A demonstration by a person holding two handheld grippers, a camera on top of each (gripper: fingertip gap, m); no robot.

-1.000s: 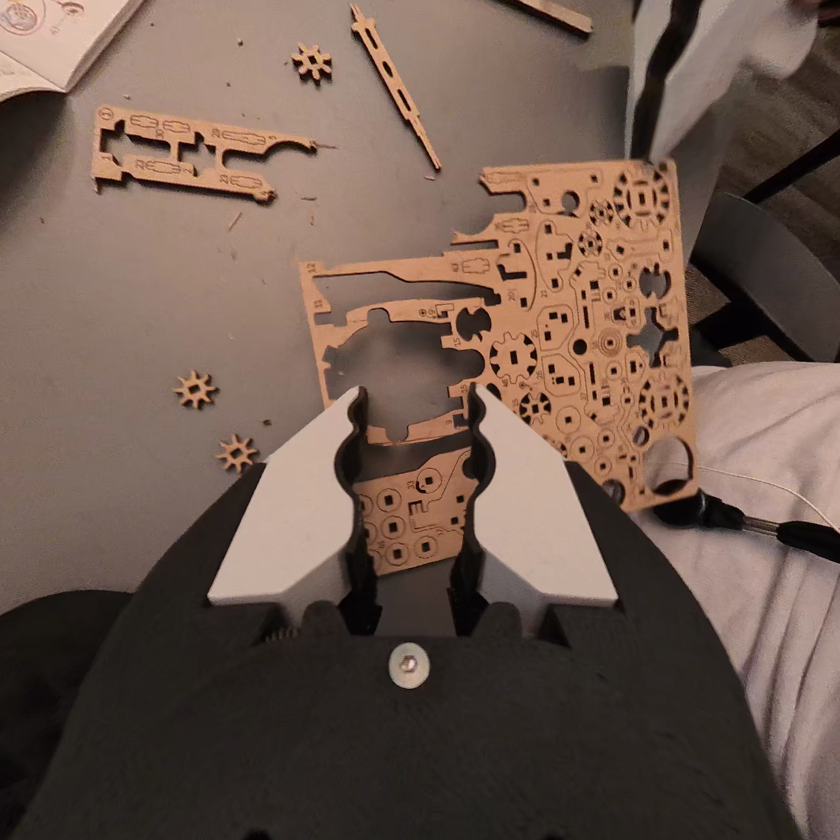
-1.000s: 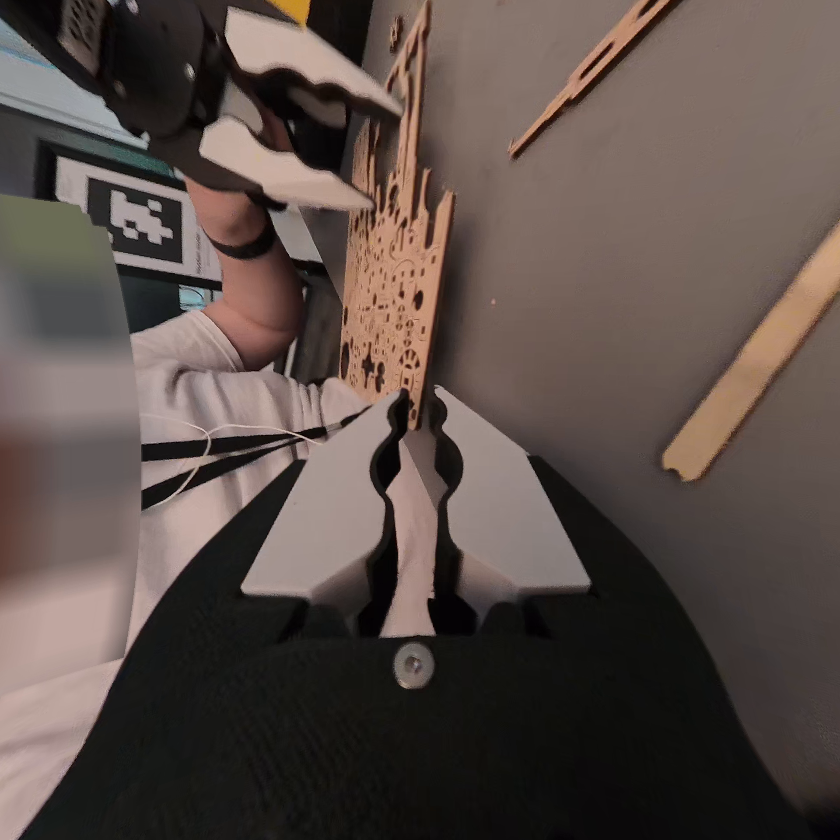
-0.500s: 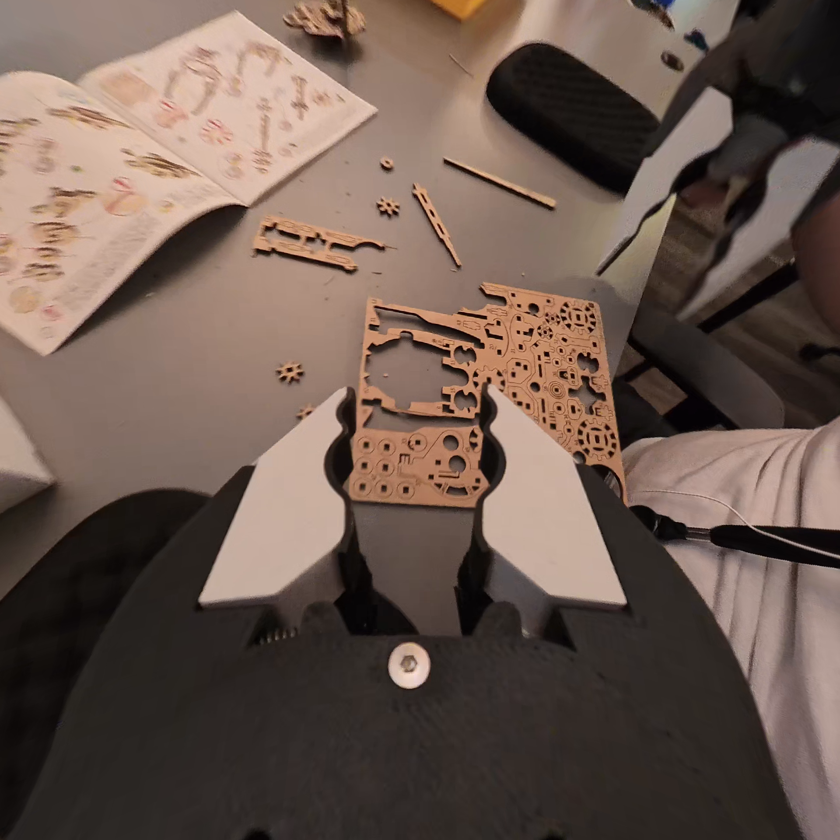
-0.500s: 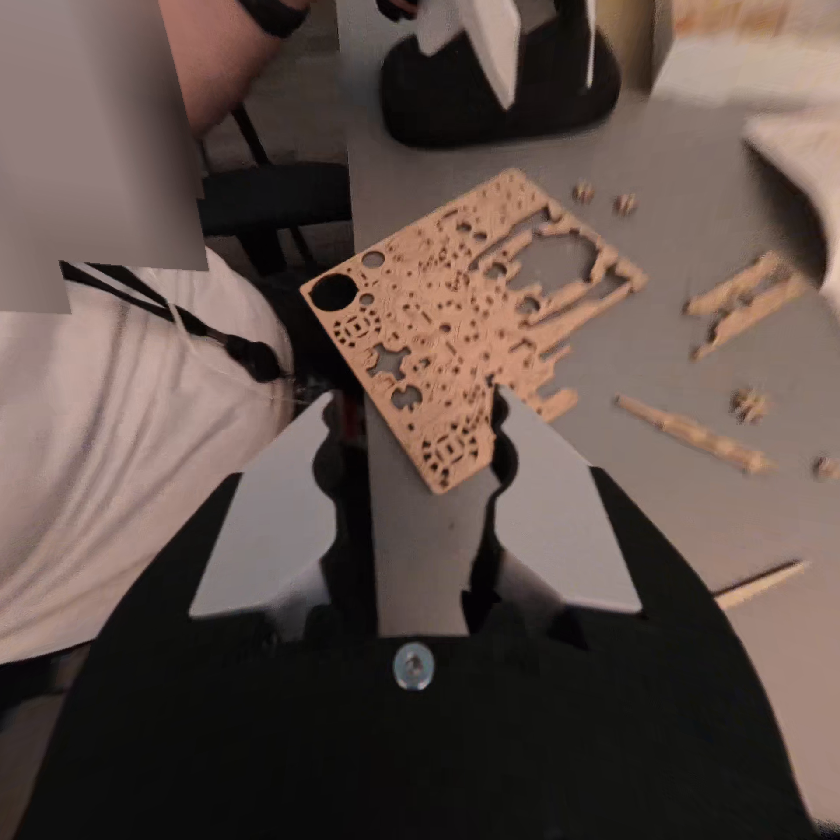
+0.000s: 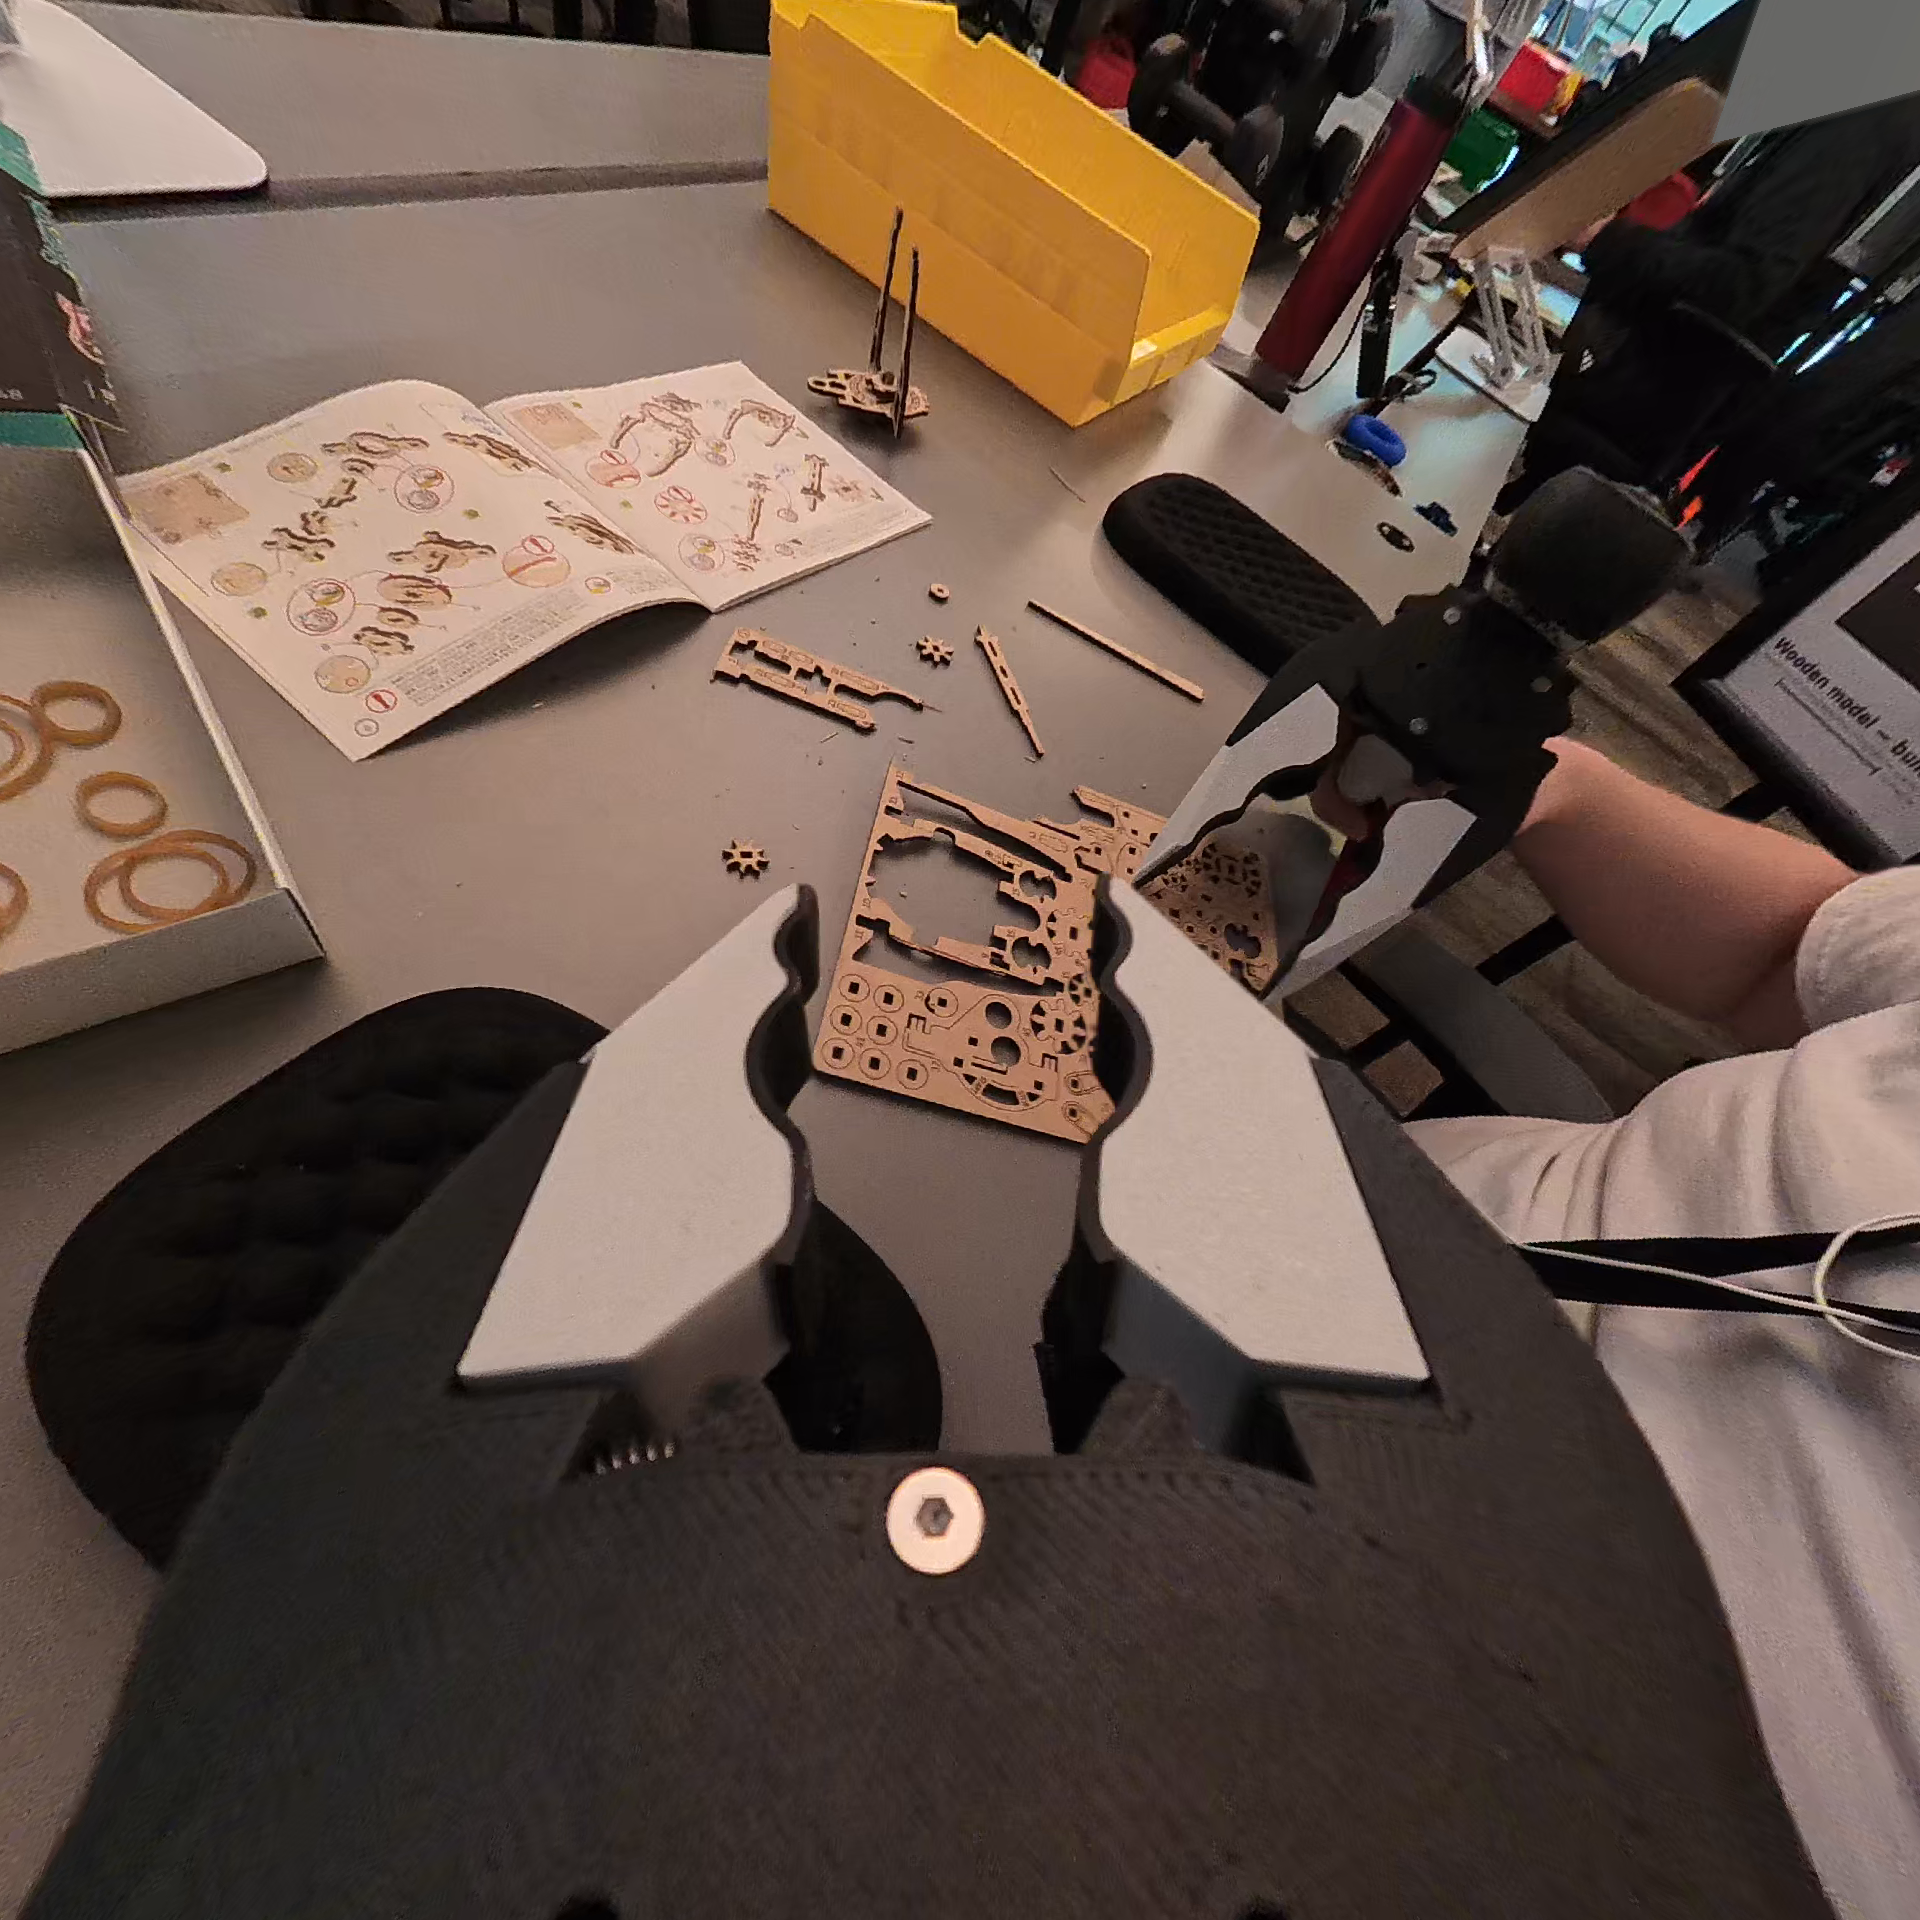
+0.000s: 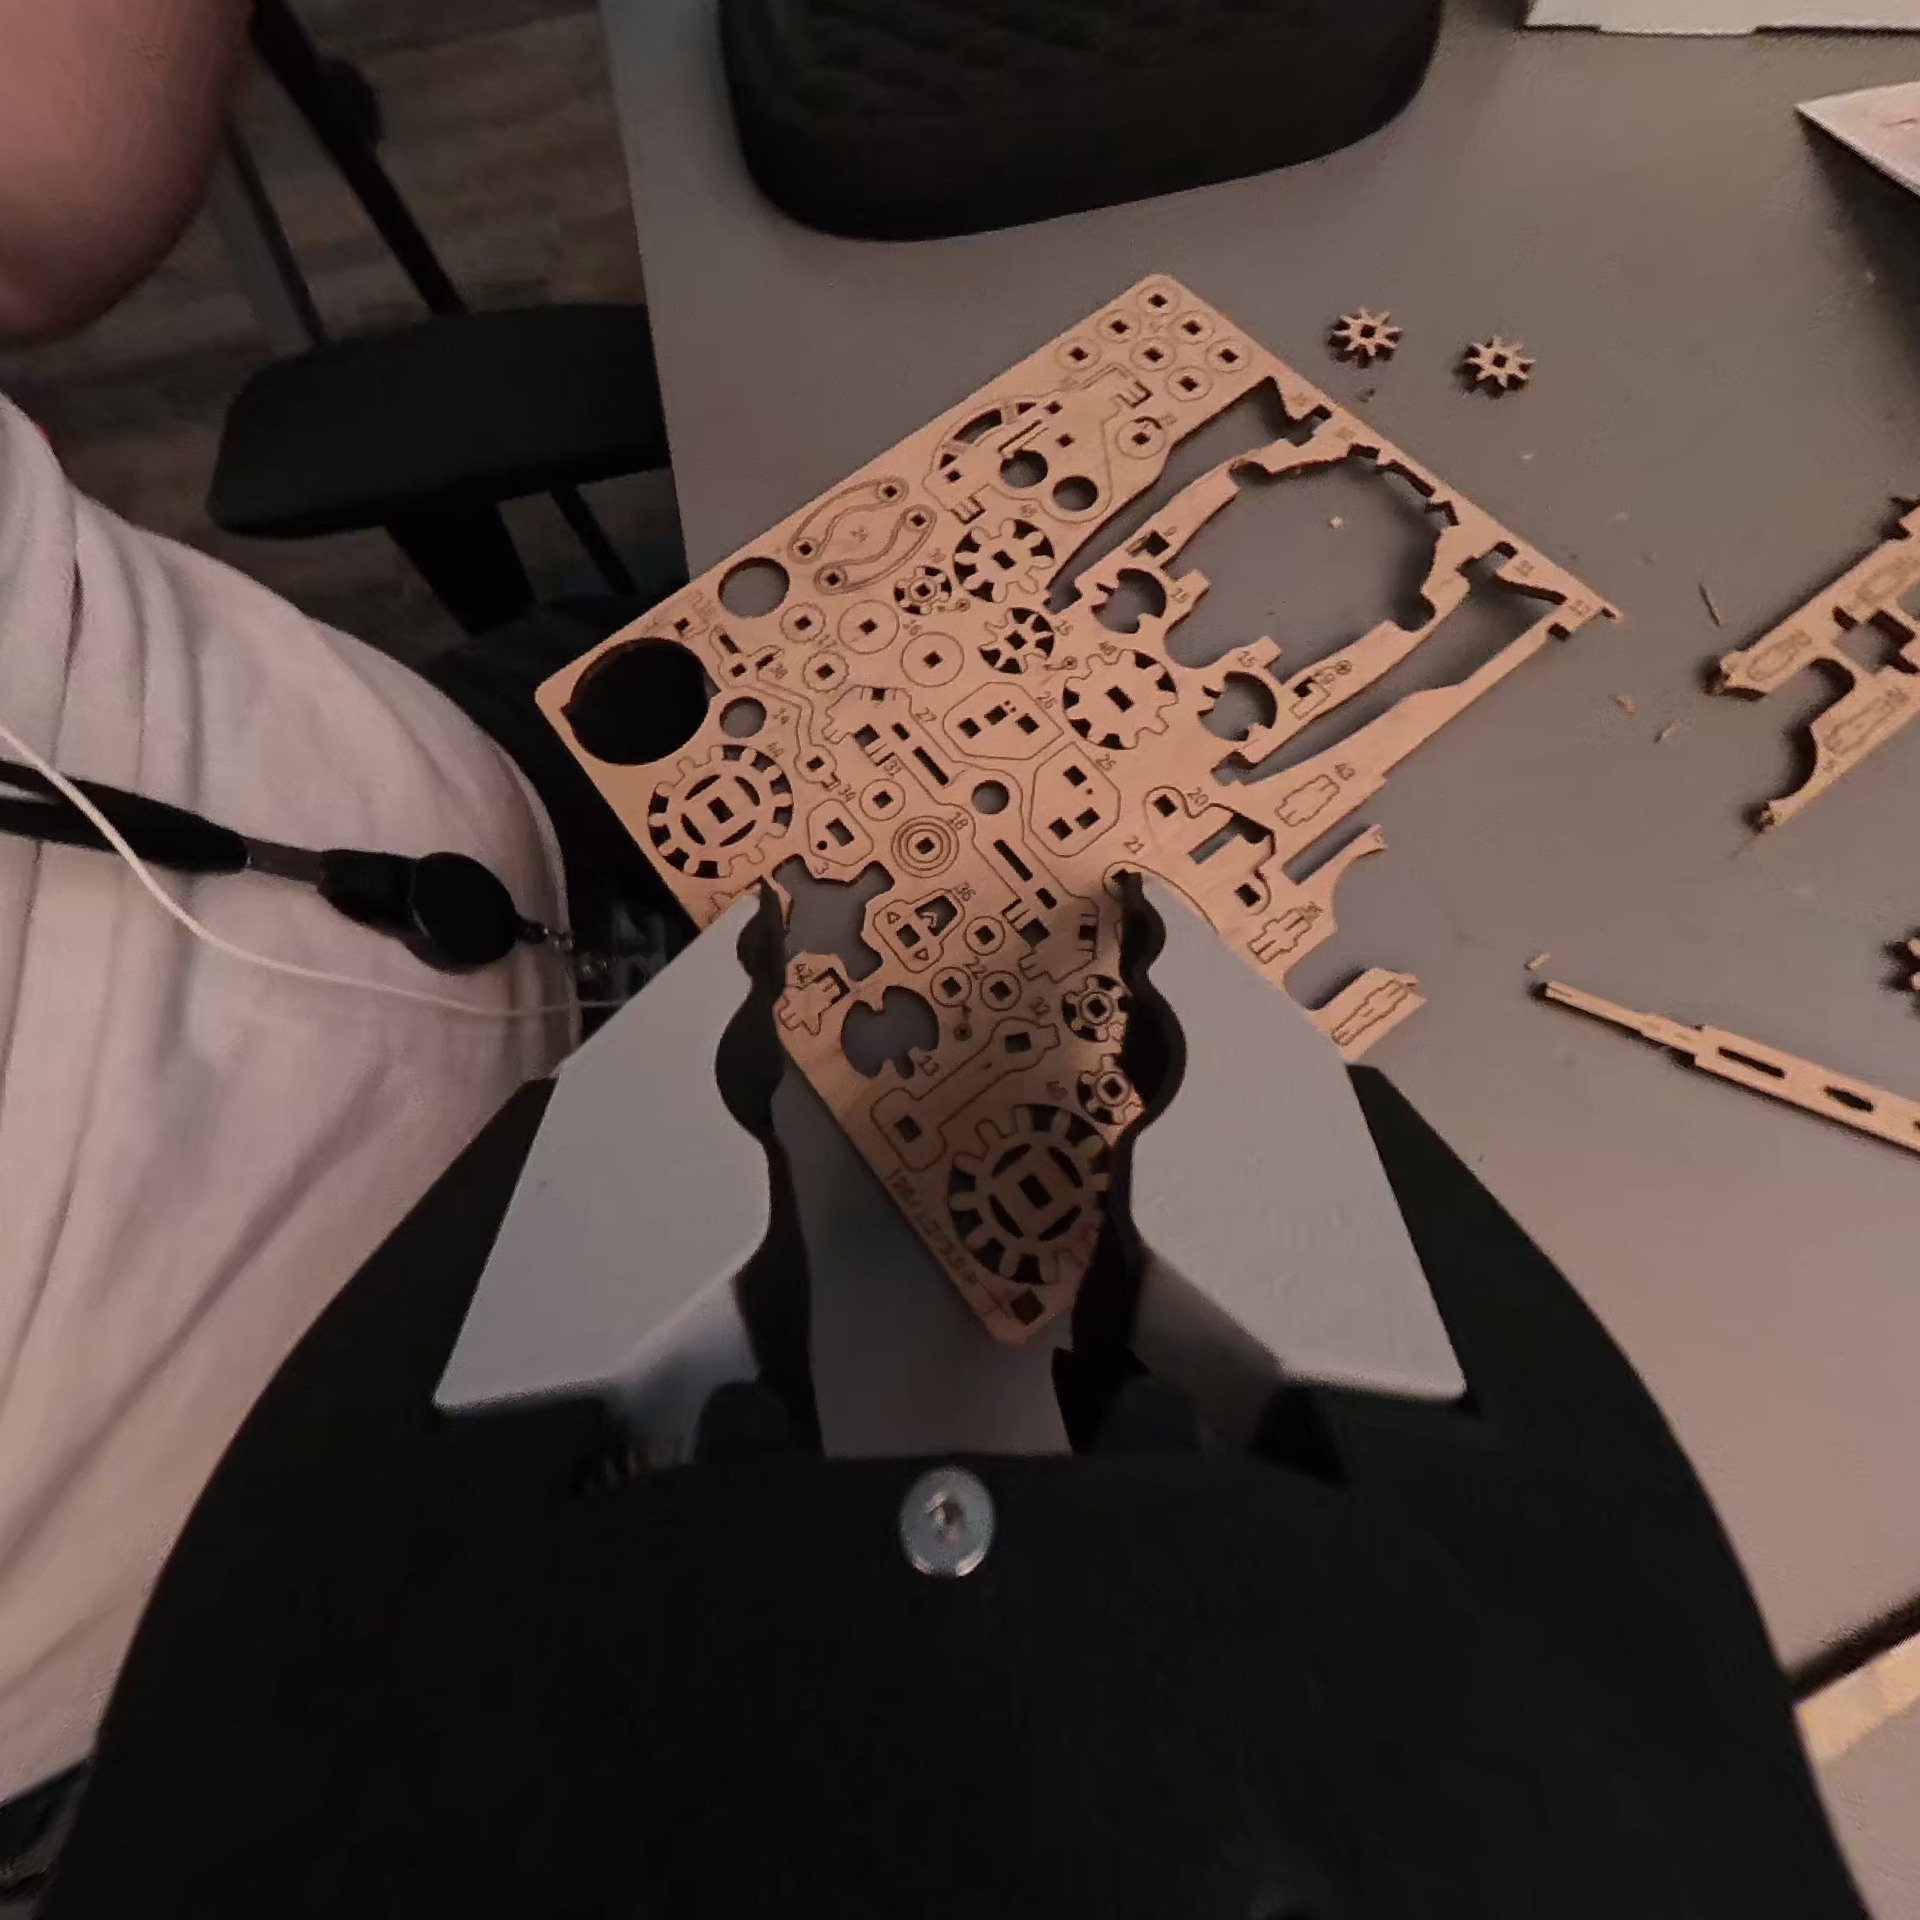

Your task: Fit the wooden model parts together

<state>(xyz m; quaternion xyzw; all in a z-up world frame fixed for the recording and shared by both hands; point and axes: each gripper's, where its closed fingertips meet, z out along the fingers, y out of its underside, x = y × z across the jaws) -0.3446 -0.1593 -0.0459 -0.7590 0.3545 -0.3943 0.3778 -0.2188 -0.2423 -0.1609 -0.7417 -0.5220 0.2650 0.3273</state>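
Wooden sheet [image 6: 1049, 727] bears small engraved part numbers.

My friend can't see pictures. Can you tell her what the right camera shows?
A flat tan wooden sheet of cut-out model parts lies on a grey table, one corner poking over the edge. The open grey-fingered right gripper hovers above it; two small wooden gears lie nearby.

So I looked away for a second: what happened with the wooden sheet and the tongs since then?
The right tongs let go of the sheet: a second ago they pinched its edge and held it upright; now it lies flat on the table, one corner over the edge. Both tongs are open, and the left tongs have drawn back and up. The loose gears and strips stayed where they were.
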